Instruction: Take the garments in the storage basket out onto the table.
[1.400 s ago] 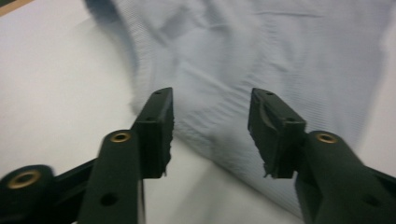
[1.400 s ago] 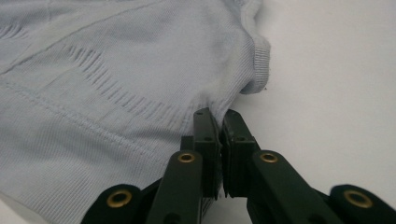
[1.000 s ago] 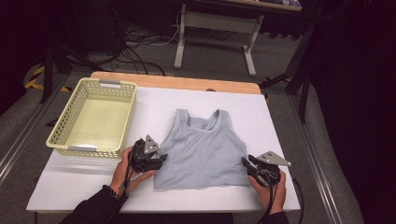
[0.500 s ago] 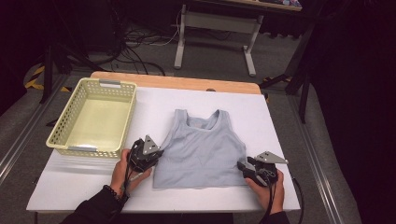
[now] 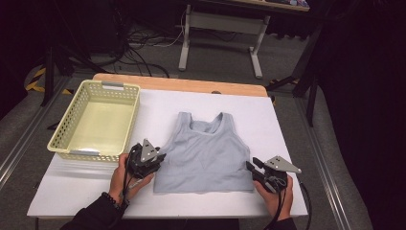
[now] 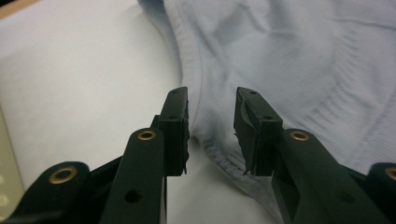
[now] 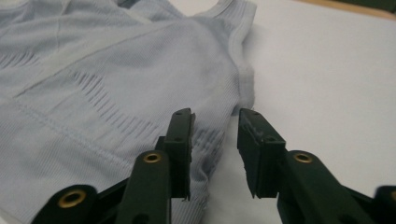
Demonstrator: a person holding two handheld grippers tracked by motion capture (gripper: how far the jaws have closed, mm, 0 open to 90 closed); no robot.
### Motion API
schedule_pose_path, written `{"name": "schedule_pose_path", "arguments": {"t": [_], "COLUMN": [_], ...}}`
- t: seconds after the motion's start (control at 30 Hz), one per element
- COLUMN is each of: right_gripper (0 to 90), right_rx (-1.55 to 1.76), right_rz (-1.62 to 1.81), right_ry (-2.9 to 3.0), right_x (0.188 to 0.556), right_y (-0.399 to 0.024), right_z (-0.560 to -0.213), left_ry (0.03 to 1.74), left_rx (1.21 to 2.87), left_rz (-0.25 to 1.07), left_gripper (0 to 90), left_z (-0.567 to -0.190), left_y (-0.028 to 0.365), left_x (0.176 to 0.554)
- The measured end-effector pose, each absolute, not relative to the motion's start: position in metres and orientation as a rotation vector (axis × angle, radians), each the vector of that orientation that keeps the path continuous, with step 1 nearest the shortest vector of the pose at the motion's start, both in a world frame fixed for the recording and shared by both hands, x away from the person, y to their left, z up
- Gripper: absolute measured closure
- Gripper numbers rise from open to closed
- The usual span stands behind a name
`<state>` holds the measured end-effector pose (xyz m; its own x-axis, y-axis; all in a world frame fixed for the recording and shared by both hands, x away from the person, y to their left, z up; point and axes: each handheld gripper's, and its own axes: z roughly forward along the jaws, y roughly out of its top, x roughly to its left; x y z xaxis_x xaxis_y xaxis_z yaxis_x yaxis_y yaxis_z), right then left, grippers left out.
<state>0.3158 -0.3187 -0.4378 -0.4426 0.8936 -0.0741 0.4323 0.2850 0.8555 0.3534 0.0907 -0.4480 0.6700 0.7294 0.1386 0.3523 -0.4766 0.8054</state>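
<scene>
High view showed a pale blue tank top (image 5: 206, 155) lying flat in the middle of the white table (image 5: 287, 120), straps toward the top of the frame and hem toward the bottom. A yellow basket (image 5: 93, 120) stood well apart at centre left. The left gripper (image 5: 160, 158) sat at the top's lower left side, and the right gripper (image 5: 250, 166) at its lower right side, each in a hand coming up from the bottom edge. In the left gripper view, the jaws of the left gripper (image 6: 211, 133) stood apart, having just been opening, with the top's side edge running between them, unpressed. In the right gripper view, the right gripper (image 7: 215, 149) had just been closing, yet a gap remained; the garment's edge lay under its left jaw and between the two, ungripped.
</scene>
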Motion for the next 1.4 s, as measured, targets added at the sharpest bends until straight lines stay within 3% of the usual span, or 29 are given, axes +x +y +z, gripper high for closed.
{"name": "schedule_pose_path", "arguments": {"t": [0.17, 0.3, 0.47, 0.6, 0.97, 1.4], "right_gripper": [82.4, 89.5, 89.8, 89.8, 89.7, 89.8], "right_rx": [1.141, 1.105, 1.065, 1.002, 1.128, 1.224], "right_rz": [1.091, 1.092, 1.121, 1.108, 0.979, 0.924], "right_ry": [1.985, 2.000, 2.012, 2.059, 2.134, 2.128], "right_x": [0.312, 0.314, 0.325, 0.338, 0.382, 0.386], "right_y": [-0.318, -0.315, -0.305, -0.290, -0.296, -0.308], "right_z": [-0.433, -0.430, -0.423, -0.422, -0.444, -0.457], "left_ry": [0.737, 0.631, 0.527, 0.499, 0.515, 0.507], "left_rx": [2.069, 2.105, 2.183, 2.242, 2.265, 2.244], "left_rz": [0.589, 0.534, 0.435, 0.365, 0.252, 0.218], "left_gripper": [66.3, 77.0, 87.1, 89.3, 89.1, 89.8], "left_z": [-0.437, -0.435, -0.441, -0.450, -0.468, -0.470], "left_y": [0.090, 0.082, 0.074, 0.073, 0.079, 0.082], "left_x": [0.342, 0.330, 0.315, 0.308, 0.310, 0.313]}}
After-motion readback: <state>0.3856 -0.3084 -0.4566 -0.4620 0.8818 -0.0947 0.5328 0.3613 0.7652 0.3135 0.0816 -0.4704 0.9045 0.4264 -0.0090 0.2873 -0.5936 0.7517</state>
